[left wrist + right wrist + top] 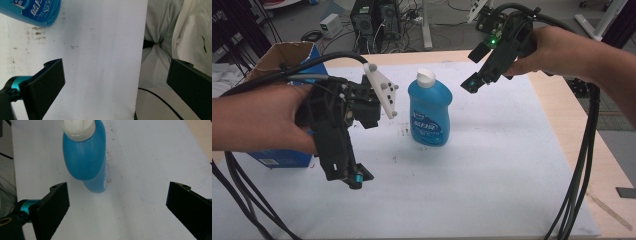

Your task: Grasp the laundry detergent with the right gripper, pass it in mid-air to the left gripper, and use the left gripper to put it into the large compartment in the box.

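Blue bottle stood mid-tabletop; both tools, left and right, were wide apart; the right should drop straight around its middle.

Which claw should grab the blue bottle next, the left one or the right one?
Probably the right claw. It is open and looks down on the blue bottle and its white cap. The left claw is open too, but the bottle sits off at its view's corner.

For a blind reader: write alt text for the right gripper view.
A blue bottle with a white cap stands upright on a white table cover, just beyond the right tongs. The two black jaws are wide apart, holding nothing.
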